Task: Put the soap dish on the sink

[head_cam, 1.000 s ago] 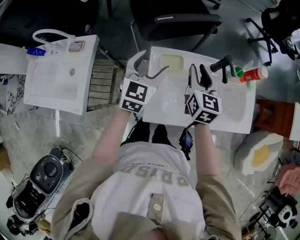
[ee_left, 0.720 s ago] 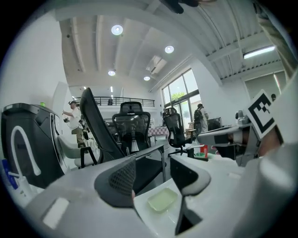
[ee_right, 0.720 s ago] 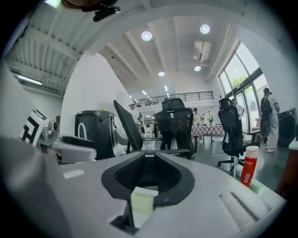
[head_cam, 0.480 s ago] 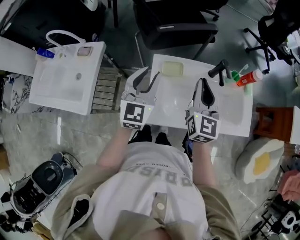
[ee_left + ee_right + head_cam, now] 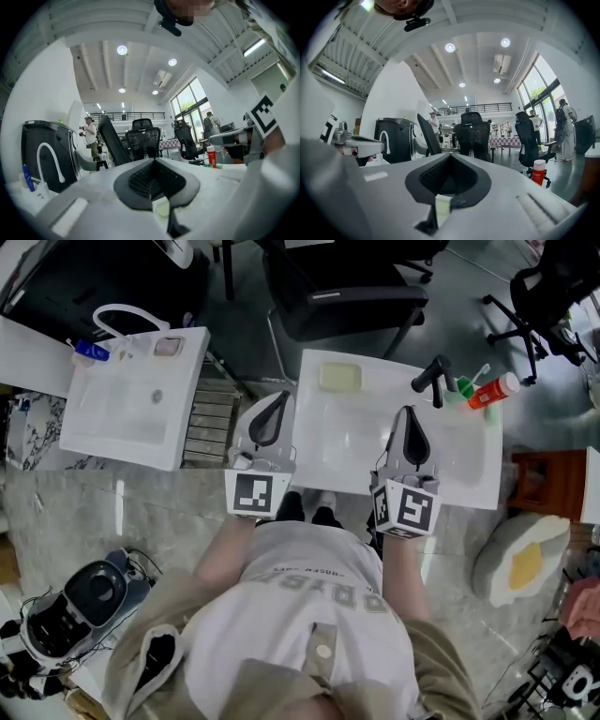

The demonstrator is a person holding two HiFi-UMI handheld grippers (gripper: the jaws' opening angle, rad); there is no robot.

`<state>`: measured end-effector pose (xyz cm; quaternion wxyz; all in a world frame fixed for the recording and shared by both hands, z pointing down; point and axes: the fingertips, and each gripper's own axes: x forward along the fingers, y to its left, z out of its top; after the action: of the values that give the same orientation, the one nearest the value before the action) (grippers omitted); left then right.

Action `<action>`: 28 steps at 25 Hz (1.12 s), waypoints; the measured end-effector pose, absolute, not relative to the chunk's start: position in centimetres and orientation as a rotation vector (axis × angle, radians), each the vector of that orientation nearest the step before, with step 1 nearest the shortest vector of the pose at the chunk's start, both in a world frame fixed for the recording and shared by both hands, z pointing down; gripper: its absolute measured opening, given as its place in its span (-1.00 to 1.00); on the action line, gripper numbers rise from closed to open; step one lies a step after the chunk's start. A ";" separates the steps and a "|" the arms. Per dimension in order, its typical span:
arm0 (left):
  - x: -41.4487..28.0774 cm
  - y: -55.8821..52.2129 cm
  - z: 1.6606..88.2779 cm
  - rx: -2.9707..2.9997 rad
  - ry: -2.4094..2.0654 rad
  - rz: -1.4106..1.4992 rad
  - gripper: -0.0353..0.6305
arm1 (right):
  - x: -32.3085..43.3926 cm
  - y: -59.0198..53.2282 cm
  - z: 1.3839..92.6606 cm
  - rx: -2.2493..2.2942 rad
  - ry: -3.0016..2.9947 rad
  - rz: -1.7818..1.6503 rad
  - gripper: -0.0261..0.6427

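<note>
The pale green soap dish (image 5: 339,377) lies on the back left corner of the white sink (image 5: 469,479), with nothing touching it. My left gripper (image 5: 277,401) hovers at the sink's left edge, well short of the dish. Its jaws have just been closing and now meet with nothing between them. My right gripper (image 5: 411,416) hangs over the basin, its jaws likewise just closed on nothing. In the gripper views the left gripper (image 5: 153,164) and the right gripper (image 5: 450,159) both point level across the room, pads together.
A black faucet (image 5: 436,376) and a red bottle (image 5: 495,388) stand at the sink's back right. A second white sink (image 5: 131,404) with a looped white faucet (image 5: 117,313) sits to the left. A black office chair (image 5: 328,287) is behind; a cushion (image 5: 520,559) lies at right.
Both grippers have drawn back from the sink toward the person and risen. The left jaws went from wide open to shut, and the right jaws also closed. The soap dish stays put.
</note>
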<state>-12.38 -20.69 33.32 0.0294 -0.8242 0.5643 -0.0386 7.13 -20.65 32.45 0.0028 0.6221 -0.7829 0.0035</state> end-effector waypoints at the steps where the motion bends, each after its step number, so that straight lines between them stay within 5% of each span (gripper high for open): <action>1: -12.4 -20.4 33.3 -2.541 1.738 -0.123 -0.88 | 7.2 -20.5 32.3 1.953 -2.458 0.007 -0.90; 28: -13.2 -20.4 32.3 -2.486 1.774 -0.076 -0.88 | 7.3 -18.7 30.8 1.965 -2.526 -0.122 -0.92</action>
<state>-13.20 -20.38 32.26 0.0434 -0.8129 0.5802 -0.0249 7.31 -18.72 30.77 -0.0305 0.6134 -0.7883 -0.0381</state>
